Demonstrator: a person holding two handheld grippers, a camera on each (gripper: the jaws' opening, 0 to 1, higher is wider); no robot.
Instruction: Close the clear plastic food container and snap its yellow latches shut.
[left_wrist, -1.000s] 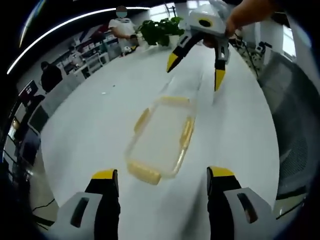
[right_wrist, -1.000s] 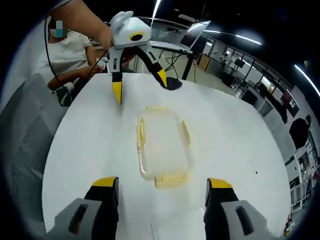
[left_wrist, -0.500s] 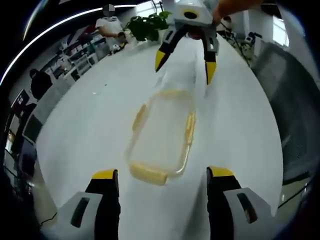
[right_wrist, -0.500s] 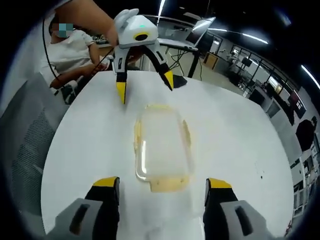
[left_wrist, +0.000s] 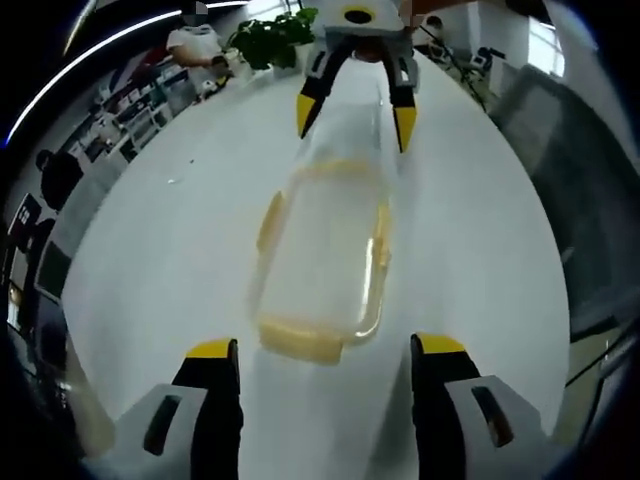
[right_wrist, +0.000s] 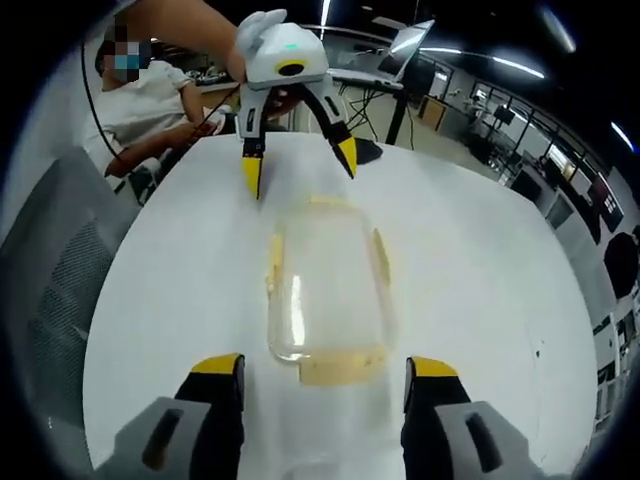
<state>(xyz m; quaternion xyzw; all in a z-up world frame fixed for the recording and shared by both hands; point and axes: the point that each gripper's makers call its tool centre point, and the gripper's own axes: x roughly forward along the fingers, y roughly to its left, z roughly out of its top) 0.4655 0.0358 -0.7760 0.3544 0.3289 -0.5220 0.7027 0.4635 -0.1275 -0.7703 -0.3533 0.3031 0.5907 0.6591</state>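
Both tongs wide open and empty: left gripper (left_wrist: 325, 350), right gripper (right_wrist: 322, 362), facing across the container (right_wrist: 328, 290) lying between them on the white table (right_wrist: 180, 290). Lid apparently on already; yellow latches (right_wrist: 343, 364) seemingly flared out, unsnapped. Latching left.

Food container (left_wrist: 318, 258) lies on the table (left_wrist: 150, 250), lengthwise between the two grippers: left gripper (left_wrist: 326, 352) at one short end, right gripper (left_wrist: 351, 106) at the opposite end, jaws facing each other. Potted plant (left_wrist: 268, 33) behind the right gripper at the table's far edge. In the right gripper view, a laptop (right_wrist: 385, 62) sits beyond the table, behind the left gripper.
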